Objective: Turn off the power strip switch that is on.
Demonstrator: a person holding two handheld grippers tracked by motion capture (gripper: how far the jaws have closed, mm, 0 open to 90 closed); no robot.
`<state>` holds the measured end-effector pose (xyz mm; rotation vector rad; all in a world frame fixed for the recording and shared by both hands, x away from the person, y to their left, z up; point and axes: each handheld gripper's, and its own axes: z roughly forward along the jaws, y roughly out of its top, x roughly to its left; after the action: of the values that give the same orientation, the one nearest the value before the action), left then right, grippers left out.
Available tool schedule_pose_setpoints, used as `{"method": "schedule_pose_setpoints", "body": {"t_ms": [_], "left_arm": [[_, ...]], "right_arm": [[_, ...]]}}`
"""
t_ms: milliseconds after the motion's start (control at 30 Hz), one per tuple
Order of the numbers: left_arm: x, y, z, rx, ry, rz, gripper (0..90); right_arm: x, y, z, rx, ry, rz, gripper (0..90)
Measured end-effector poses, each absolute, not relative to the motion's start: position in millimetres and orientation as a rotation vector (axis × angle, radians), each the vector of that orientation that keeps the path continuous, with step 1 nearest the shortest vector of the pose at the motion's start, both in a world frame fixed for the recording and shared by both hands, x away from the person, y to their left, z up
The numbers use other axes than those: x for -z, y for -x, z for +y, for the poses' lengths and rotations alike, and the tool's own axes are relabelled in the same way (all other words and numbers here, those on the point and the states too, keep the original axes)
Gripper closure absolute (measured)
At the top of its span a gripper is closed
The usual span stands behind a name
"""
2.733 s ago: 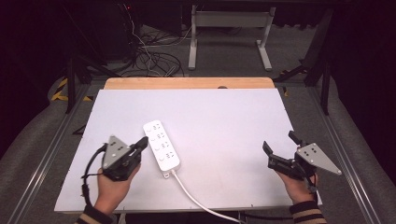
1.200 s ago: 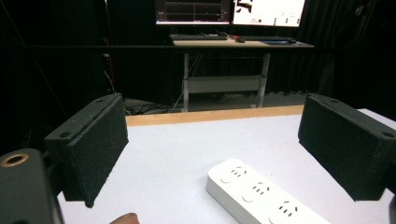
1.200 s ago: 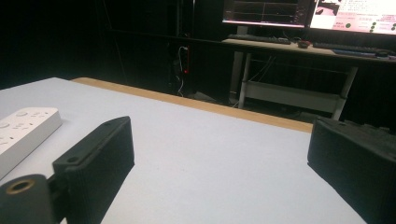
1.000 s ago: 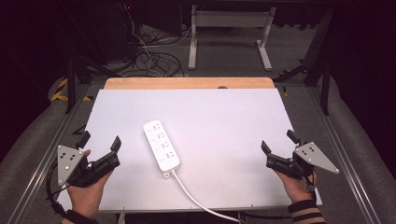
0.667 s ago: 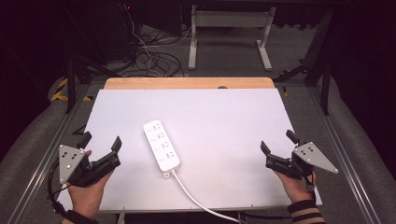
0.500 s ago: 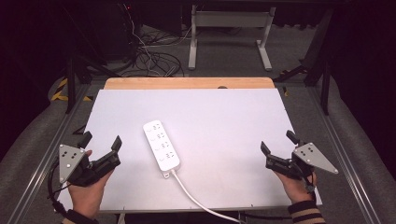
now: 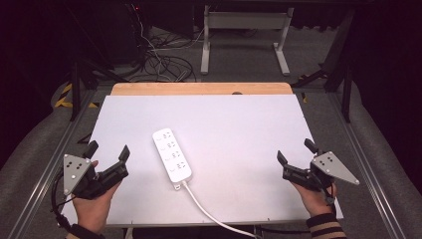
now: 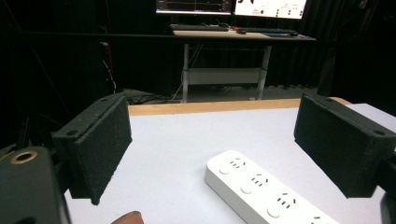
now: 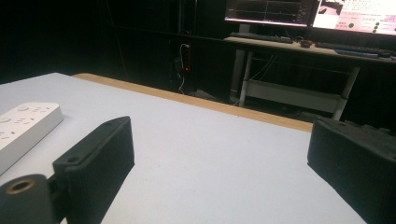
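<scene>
White table (image 7: 239,119) in dark room, power strip (image 7: 172,161) mid-surface, left hand-held gripper (image 7: 107,152) and right hand-held gripper (image 7: 294,156) wide open, empty

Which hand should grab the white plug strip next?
Probably the left. The left gripper is open and nearer the power strip, which lies between its jaws in the left gripper view. The right gripper sits farther off.

Place: you're in a lab | monitors (image 8: 231,6) and keyboard (image 8: 205,29) on a far desk (image 8: 233,35) | loose cables (image 7: 164,64) on floor | black-curtained surroundings
</scene>
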<state>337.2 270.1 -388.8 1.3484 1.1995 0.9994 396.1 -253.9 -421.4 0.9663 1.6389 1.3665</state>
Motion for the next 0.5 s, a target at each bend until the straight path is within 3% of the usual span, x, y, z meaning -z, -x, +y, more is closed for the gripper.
{"method": "schedule_pose_setpoints", "body": {"t_ms": [500], "left_arm": [[389.4, -338.2, 270.0, -0.984, -1.353, 1.2, 11.3]], "right_arm": [[421.7, -396.0, -253.7, -1.359, -0.97, 1.642, 7.6]]}}
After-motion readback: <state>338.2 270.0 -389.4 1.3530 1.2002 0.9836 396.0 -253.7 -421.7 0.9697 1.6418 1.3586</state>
